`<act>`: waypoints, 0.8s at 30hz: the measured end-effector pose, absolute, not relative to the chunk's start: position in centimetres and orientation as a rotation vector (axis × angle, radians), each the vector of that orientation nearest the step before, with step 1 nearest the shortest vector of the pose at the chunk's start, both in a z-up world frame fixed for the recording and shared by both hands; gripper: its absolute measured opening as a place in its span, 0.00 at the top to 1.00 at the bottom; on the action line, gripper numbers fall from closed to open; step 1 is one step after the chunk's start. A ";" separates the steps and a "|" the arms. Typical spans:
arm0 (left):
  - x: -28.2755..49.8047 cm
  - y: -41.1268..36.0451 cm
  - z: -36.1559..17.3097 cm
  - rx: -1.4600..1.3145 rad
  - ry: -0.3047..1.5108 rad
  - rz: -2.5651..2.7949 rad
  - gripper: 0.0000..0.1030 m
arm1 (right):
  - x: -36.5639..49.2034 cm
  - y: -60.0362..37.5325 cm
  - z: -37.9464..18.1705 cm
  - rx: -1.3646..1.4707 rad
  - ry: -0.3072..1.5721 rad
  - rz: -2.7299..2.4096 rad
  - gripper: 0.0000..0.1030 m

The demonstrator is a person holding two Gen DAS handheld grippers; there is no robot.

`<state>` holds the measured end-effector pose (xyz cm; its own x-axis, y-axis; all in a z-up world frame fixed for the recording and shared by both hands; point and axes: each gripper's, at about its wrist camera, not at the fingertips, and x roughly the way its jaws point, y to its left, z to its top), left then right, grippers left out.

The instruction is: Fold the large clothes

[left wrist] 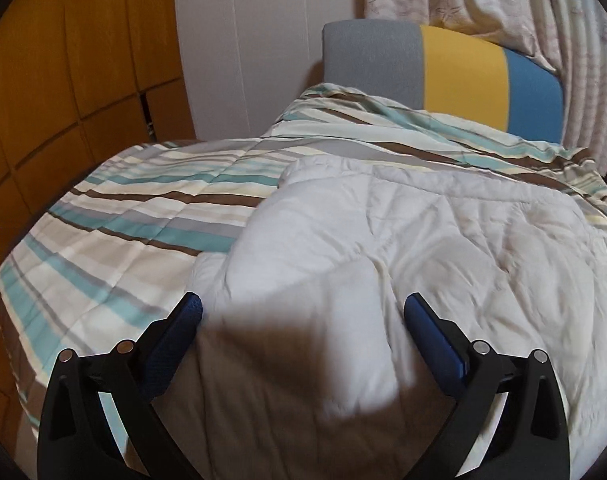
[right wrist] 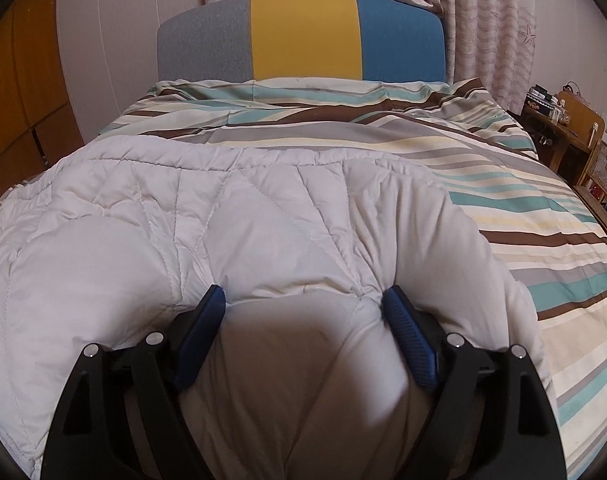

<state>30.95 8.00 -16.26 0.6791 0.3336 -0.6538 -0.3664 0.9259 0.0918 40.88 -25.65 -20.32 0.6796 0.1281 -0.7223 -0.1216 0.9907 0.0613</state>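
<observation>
I see both my grippers, left (left wrist: 302, 312) and right (right wrist: 303, 304), spread wide over the white quilt (right wrist: 239, 216) (folded bulge between each pair of fingers, whether gripped I cannot tell) on the striped bed (right wrist: 543, 216).

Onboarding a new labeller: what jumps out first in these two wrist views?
A puffy white quilted comforter fills the foreground of both views, lying on a bedspread striped in teal, brown and cream. Both blue-padded grippers, left gripper and right gripper, stand wide with a bulge of comforter between their fingers. Behind, a grey, yellow and blue headboard stands at the bed's far end.
</observation>
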 end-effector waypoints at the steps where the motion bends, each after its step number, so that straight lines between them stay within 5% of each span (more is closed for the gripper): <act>1: 31.1 7.8 -16.6 -0.015 0.739 0.409 0.03 | 40.8 -25.6 -20.3 0.008 0.810 0.139 0.20; 10: 32.5 7.7 -18.6 0.035 0.769 0.429 0.03 | 40.6 -25.2 -20.2 -0.009 0.812 0.125 0.19; 24: 23.6 11.0 -14.7 -0.120 0.716 0.458 0.03 | 37.2 -25.9 -16.3 0.039 0.821 0.130 0.09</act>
<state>23.63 11.01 -14.67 0.6605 0.3628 -0.6574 -0.4439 0.8948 0.0479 37.15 -25.93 -16.34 0.6737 0.1305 -0.7274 -0.1002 0.9913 0.0851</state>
